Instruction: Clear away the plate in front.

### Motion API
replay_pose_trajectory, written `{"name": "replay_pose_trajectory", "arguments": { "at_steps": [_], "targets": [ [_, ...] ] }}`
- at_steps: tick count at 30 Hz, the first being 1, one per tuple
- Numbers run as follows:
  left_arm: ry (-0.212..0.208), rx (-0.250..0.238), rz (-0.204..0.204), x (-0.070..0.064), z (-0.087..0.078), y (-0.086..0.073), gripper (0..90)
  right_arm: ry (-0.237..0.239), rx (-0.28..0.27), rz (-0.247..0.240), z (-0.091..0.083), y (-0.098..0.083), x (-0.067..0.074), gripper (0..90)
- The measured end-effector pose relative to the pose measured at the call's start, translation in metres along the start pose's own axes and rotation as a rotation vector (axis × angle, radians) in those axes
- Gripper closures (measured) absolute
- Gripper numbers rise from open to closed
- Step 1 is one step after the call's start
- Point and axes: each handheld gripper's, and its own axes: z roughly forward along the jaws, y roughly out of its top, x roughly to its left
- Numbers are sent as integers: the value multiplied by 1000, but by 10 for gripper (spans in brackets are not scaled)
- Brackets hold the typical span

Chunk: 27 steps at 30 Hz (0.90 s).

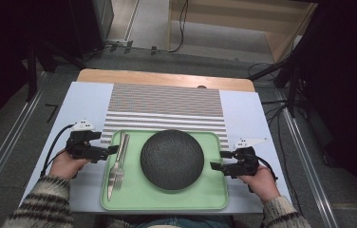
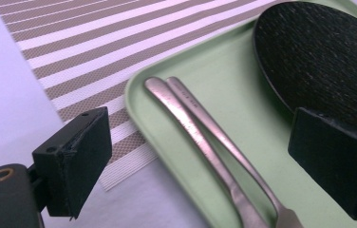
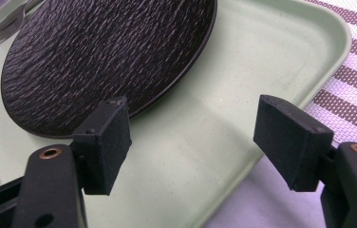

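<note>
**Tray between two claws**

Tray (image 1: 167,197): green, lying on the bench (image 1: 84,102), partly over a striped mat (image 1: 167,107).
Plate (image 1: 172,159): black, textured, sitting at the tray's centre.
Fork (image 1: 121,159) and knife (image 1: 114,171): lying side by side along the tray's left edge.
Left claw (image 1: 111,151): released, jaws standing wide, straddling the tray's left rim above the cutlery handles, gripping nothing.
Right claw (image 1: 219,160): released, jaws spreading across the tray's right rim, one jaw hanging over the tray floor near the plate, pads pressing on nothing.
</note>
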Motion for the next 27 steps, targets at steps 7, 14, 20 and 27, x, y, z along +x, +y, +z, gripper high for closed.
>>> {"name": "replay_pose_trajectory", "arguments": {
  "at_steps": [7,14,20,27],
  "targets": [
    [20,6,-28,8,-4,-7,77,1,1,-1,0,0,0,261],
    [25,9,-33,10,-4,-9,77,3,4,-5,1,0,0,261],
    [23,14,-30,10,-3,-9,77,4,7,-6,1,0,0,262],
    [16,20,-30,10,-1,-9,77,12,12,-14,2,0,1,266]
  ]
}}
